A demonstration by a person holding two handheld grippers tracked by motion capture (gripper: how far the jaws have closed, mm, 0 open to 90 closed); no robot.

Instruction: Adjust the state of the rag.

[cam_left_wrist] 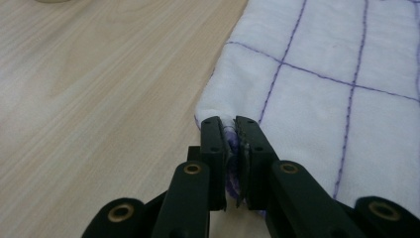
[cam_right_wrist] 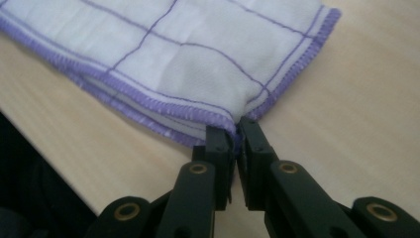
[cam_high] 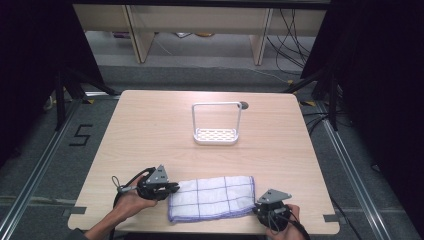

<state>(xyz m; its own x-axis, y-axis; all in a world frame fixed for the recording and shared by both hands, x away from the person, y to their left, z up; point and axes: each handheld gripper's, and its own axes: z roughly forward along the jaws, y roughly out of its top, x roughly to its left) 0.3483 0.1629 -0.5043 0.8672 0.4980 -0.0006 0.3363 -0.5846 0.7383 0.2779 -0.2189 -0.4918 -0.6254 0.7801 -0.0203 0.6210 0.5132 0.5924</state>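
Observation:
A folded white cloth (cam_high: pixel 212 197) with purple grid lines and purple stitched edges lies near the table's front edge. My left gripper (cam_high: pixel 171 188) is at its left end, jaws shut on the folded edge of the cloth (cam_left_wrist: pixel 317 74), a bit of fabric bunched between the pads in the left gripper view, where the gripper (cam_left_wrist: pixel 230 124) points along the cloth. My right gripper (cam_high: pixel 257 206) is at the front right corner. In the right gripper view it (cam_right_wrist: pixel 236 130) is shut on that corner of the cloth (cam_right_wrist: pixel 188 59), with the layered purple hems running off to the left.
A white wire rack (cam_high: pixel 216 123) with a perforated base stands upright at the middle of the wooden table (cam_high: pixel 150 130). A small dark round hole (cam_high: pixel 244 105) sits just behind it. The table's front edge (cam_right_wrist: pixel 44 148) is close beside the right gripper.

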